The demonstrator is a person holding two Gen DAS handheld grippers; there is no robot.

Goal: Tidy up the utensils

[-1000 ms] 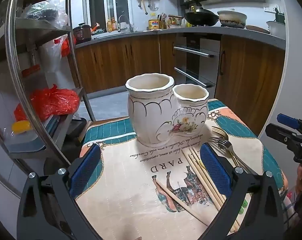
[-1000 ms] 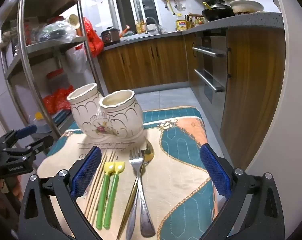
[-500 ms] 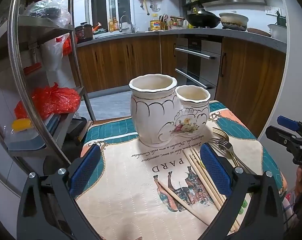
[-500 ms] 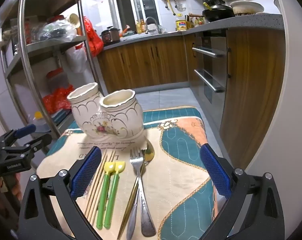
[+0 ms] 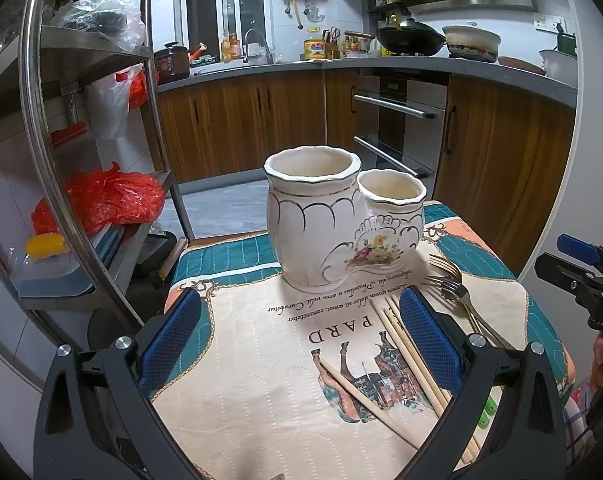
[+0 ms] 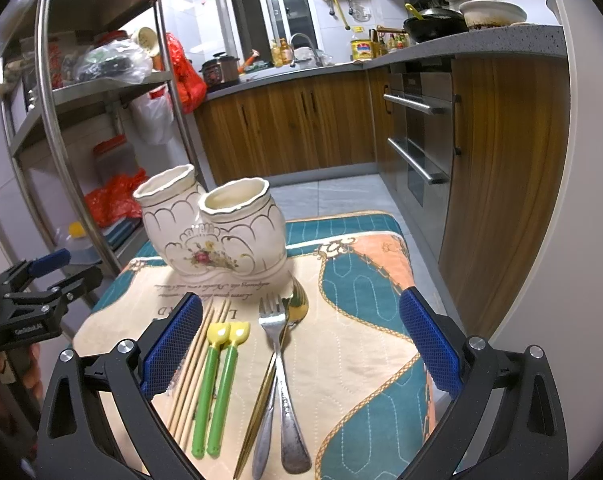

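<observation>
A white ceramic double holder (image 5: 333, 224) (image 6: 217, 232) with a flower motif stands empty at the far end of a printed cloth. Wooden chopsticks (image 5: 397, 344) (image 6: 197, 356) lie in front of it. Beside them are two green-handled yellow utensils (image 6: 217, 376), a steel fork (image 6: 277, 344) (image 5: 449, 292) and a gold spoon (image 6: 295, 304). My left gripper (image 5: 301, 344) is open above the cloth, with the holder ahead of it. My right gripper (image 6: 299, 344) is open, hovering over the fork and spoon handles. Each gripper shows at the edge of the other's view.
The cloth-covered table (image 6: 365, 280) is small, with floor beyond its far and right edges. A steel shelf rack (image 5: 33, 128) with red bags stands close on the left. Wooden cabinets and an oven (image 6: 417, 140) line the back and right.
Both views have shifted only slightly; the holder looks a little nearer in the left wrist view. Nothing on the cloth has moved and both grippers stay open.
</observation>
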